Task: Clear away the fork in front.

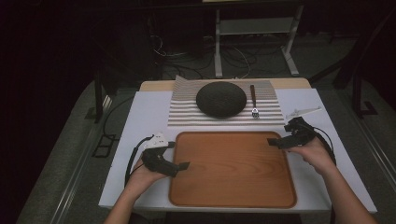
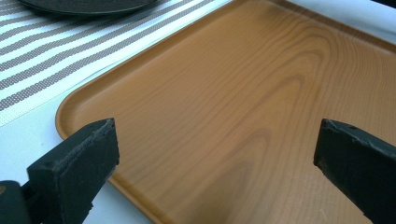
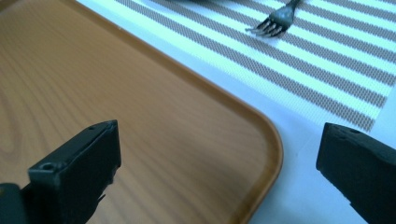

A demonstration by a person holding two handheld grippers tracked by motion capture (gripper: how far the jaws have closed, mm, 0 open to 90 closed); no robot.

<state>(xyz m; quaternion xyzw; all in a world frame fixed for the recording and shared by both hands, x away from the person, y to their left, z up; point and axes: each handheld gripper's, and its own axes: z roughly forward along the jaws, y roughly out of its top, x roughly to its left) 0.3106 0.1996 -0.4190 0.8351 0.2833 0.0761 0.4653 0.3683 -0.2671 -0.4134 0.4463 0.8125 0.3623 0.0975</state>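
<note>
Wooden and orange-brown, a rectangular tray [image 1: 233, 186] is seen from the high view on a white table [image 1: 140, 116], lying between the two grippers. The left gripper [image 1: 180, 165] is held by the person's left hand [image 1: 147, 175] at the tray's left edge, its jaws reaching in over the rim. The right gripper [image 1: 274, 141] is held by the right hand [image 1: 315, 154] at the tray's far right corner, jaws pointed inward over that corner. Beyond both sets of jaws a striped placemat [image 1: 187, 114] is spread, with a dark round plate [image 1: 221, 99] on it and a fork [image 1: 254, 102] just beside the plate, tines toward the tray.

In the left gripper view, the two black jaws are set wide apart and nothing is held between them. The tray [image 2: 243, 107] is seen between and ahead of the jaws, its rounded corner just beyond the left jaw. The placemat [image 2: 51, 60] and the rim of the plate [image 2: 84, 5] lie farther ahead, to the left.

In the right gripper view, the jaws are likewise spread wide, with nothing gripped. The tray [image 3: 116, 93] corner lies between them, the left jaw over the wood and the right jaw over the white table [image 3: 299, 186]. The placemat [image 3: 327, 60] and the fork [image 3: 275, 21] tines are seen ahead.
</note>
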